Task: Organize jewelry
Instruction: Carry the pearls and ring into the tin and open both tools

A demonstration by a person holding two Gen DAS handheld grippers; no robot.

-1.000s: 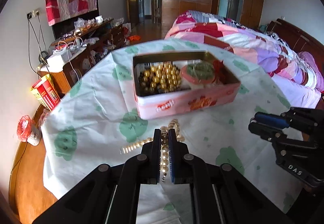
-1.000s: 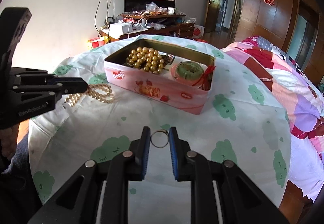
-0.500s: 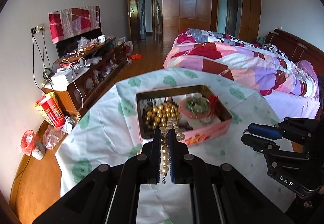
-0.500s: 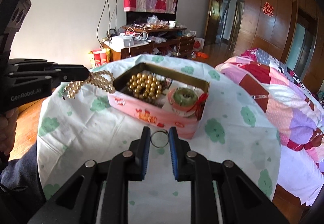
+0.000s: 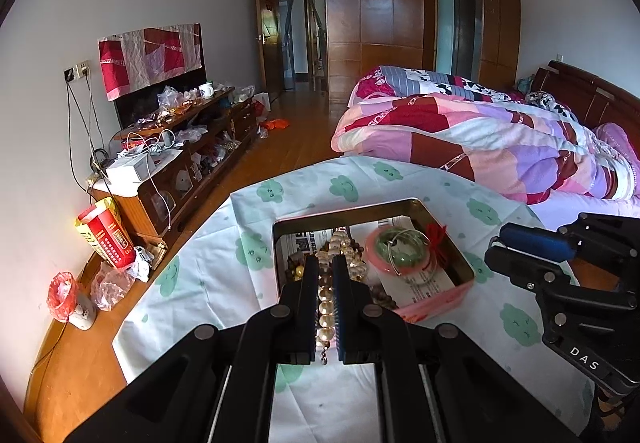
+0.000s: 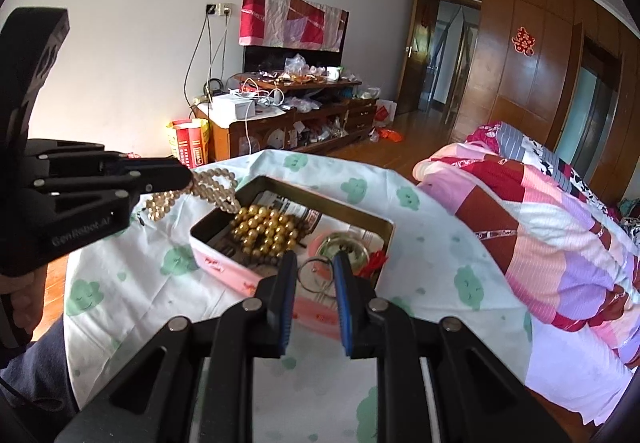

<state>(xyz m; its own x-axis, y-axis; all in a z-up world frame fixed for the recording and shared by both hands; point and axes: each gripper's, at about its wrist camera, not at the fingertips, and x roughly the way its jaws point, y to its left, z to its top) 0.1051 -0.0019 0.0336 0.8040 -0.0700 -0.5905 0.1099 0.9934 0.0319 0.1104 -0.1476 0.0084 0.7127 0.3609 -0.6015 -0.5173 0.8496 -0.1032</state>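
My left gripper (image 5: 325,271) is shut on a pearl necklace (image 5: 325,313) and holds it above the left part of the open pink tin (image 5: 436,303); the necklace also shows in the right wrist view (image 6: 208,187). The tin (image 6: 224,271) holds gold beads (image 6: 266,231) and a green bangle on a pink dish (image 5: 398,249). My right gripper (image 6: 316,269) is shut on a thin metal ring (image 6: 316,277) and holds it over the tin's near edge.
The tin stands on a table under a white cloth with green clouds (image 5: 200,275). A bed with a patchwork quilt (image 5: 500,139) lies to the right. A cluttered wooden cabinet (image 5: 180,163) stands along the left wall.
Both grippers rose and moved toward the tin. The left lifted the pearl necklace off the cloth to above the tin. The right carried the ring to the tin's near edge.
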